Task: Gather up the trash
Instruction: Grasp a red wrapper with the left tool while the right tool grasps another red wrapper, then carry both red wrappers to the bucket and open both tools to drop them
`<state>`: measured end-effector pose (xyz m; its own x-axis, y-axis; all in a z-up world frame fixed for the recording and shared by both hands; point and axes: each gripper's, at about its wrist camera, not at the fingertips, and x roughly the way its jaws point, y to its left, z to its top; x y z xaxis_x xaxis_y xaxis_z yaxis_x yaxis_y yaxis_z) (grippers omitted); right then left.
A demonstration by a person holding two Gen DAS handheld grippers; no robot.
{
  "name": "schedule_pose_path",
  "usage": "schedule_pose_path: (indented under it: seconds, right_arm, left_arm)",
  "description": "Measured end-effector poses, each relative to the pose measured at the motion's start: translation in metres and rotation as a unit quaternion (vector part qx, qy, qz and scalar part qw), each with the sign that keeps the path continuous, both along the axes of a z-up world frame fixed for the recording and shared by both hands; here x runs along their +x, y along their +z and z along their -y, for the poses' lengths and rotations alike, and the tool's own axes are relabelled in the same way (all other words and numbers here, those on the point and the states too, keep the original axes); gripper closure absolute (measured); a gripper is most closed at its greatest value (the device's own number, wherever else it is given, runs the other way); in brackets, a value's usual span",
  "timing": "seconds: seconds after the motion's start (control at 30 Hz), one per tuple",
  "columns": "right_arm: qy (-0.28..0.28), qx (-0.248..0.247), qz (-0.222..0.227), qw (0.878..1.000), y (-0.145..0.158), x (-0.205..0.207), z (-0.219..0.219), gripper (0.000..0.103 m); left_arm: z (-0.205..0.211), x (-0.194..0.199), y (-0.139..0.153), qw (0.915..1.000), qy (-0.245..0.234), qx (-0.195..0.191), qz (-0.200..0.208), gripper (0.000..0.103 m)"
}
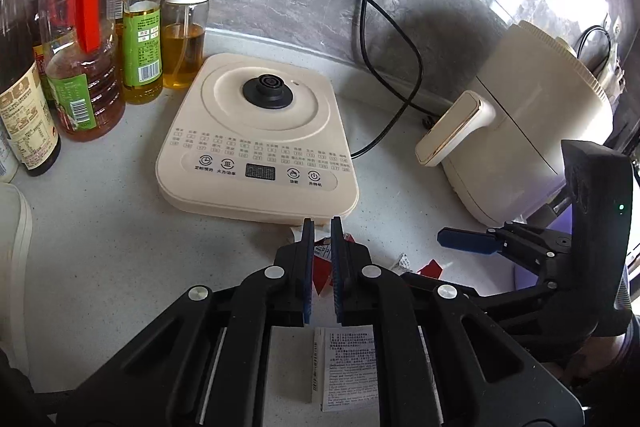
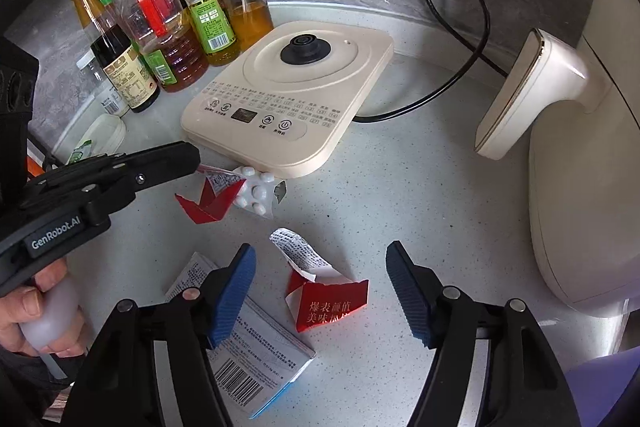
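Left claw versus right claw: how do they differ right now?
The left claw is shut on a red torn wrapper beside the cooker base; the right claw stands open, holding nothing. The left one works at the base's front edge; the right one hovers over another red wrapper piece nearer the carton. Both have blue pads and point down at the counter.

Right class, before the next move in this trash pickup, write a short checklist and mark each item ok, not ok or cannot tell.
1. Left hand-held gripper shut on the red torn wrapper: ok.
2. Blister pack caught in that grip too: cannot tell.
3. Right hand-held gripper open: ok.
4. Red carton scrap lies between its fingers: ok.
5. Blue-white box clear of the left finger: not ok, it lies under it.
6. Trash bin in view: not ok.
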<state>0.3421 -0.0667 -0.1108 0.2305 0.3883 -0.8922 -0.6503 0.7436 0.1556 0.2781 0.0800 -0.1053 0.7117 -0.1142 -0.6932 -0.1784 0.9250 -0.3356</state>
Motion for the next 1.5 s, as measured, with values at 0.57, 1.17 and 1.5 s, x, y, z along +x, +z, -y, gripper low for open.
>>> schedule_pose_path:
  seconds: [0.57,1.17,1.5]
  right_arm:
    - [-0.02,0.101,0.04,0.994,0.085,-0.035,0.063,0.088]
    - [-0.172,0.146,0.142,0.964,0.18,-0.041,0.236,0.087]
    - [-0.265,0.121,0.174,0.941,0.188,-0.054,0.334,0.071]
  left_arm:
    - [0.028,-0.055,0.058,0.9977,0.03,0.012,0.059,0.095]
    - [0.121,-0.055,0.094,0.9953,-0.041,0.016,0.086,0.095]
    - [0.185,-0.035,0.117,0.9888,-0.098,0.018,0.111,0.095]
